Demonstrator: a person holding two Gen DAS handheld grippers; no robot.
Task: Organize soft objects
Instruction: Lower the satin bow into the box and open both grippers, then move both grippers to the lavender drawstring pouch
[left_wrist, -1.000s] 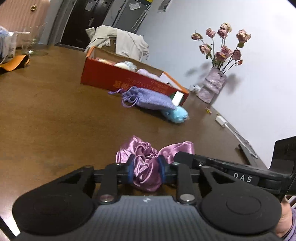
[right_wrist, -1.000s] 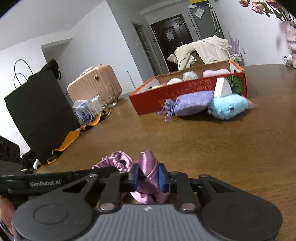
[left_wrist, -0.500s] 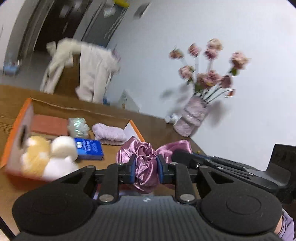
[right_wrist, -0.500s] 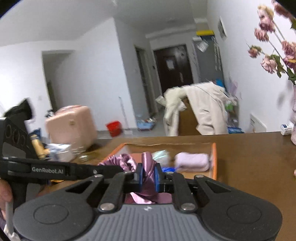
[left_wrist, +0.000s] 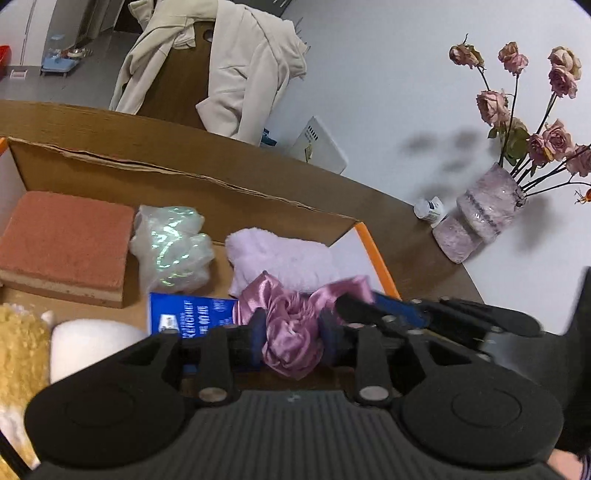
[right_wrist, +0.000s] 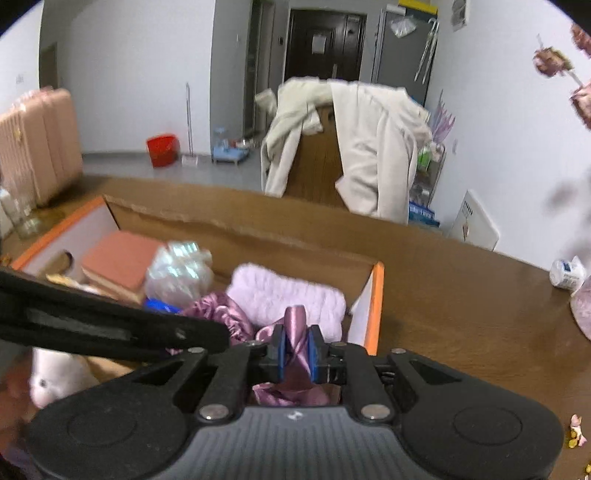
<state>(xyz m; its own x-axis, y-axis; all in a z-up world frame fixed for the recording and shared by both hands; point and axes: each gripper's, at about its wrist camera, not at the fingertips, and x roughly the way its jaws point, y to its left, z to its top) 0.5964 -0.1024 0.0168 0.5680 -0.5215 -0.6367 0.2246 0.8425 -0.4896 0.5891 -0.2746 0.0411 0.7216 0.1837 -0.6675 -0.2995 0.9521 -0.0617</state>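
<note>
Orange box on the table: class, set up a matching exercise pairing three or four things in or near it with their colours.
Things:
1. sponge block
2. fluffy cloth
3. satin scrunchie, held between both grippers
4. packet

Colours:
A. blue
B. shiny pink-purple
C. terracotta red
D. pale lilac

Pairs: 1-C, 2-D, 3-B, 4-A
</note>
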